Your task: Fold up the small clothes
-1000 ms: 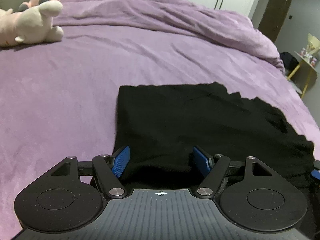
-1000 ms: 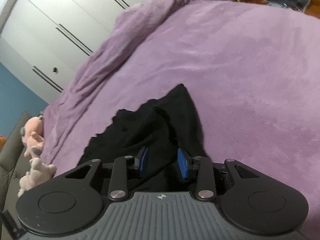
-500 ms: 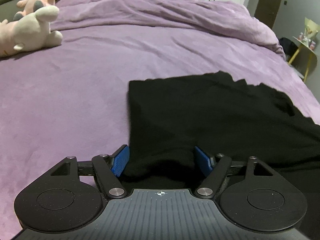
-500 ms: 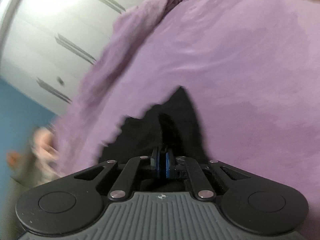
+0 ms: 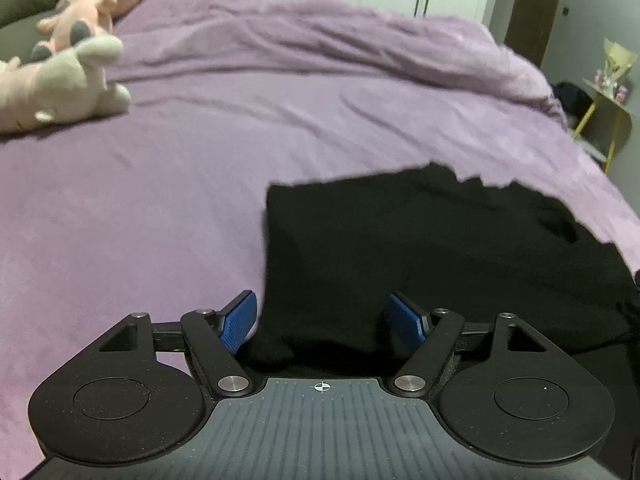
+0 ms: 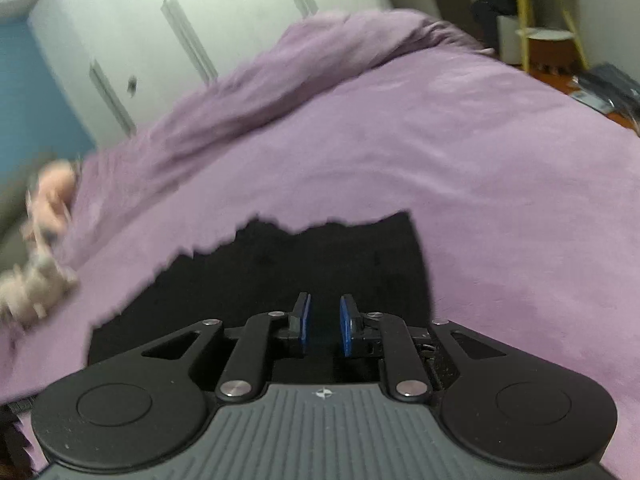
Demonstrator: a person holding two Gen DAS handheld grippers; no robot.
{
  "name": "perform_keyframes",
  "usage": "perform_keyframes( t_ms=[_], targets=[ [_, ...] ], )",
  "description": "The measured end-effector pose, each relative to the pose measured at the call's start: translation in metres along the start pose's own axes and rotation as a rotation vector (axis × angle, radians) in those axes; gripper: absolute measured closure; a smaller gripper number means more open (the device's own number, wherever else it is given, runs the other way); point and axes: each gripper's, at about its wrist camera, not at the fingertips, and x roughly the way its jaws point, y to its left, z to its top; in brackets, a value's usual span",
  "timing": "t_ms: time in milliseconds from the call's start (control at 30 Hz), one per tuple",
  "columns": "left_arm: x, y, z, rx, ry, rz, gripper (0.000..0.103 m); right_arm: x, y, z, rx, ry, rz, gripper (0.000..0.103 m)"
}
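A black garment [image 5: 432,248] lies flat on the purple bedspread [image 5: 160,200], roughly rectangular, with a jagged far edge. My left gripper [image 5: 324,316] is open, its blue pads wide apart over the garment's near left corner. In the right wrist view the same garment [image 6: 288,264] lies under my right gripper [image 6: 323,326]. Its blue pads stand a small gap apart with nothing between them, just above the cloth's near edge.
Plush toys [image 5: 60,80] lie at the far left of the bed. A bunched-up purple duvet [image 5: 360,40] runs along the far side. White wardrobe doors [image 6: 160,40] stand behind. A yellow-legged side table [image 5: 608,108] stands to the right of the bed.
The right gripper shut on the garment half a second ago and has now opened a little and let go. The far edge now lies flatter. The left gripper stayed open and shifted slightly.
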Motion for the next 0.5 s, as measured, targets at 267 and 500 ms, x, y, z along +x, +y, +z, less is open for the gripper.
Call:
perform_keyframes(
  t_ms=[267, 500],
  targets=[
    [0.026, 0.000, -0.012, -0.011, 0.046, 0.089, 0.005, 0.021, 0.011, -0.018, -0.204, -0.005, -0.110, 0.095],
    [-0.010, 0.006, -0.020, -0.015, 0.070, 0.087, 0.011, -0.038, 0.016, -0.038, -0.133, 0.045, 0.029, 0.062]
  ],
)
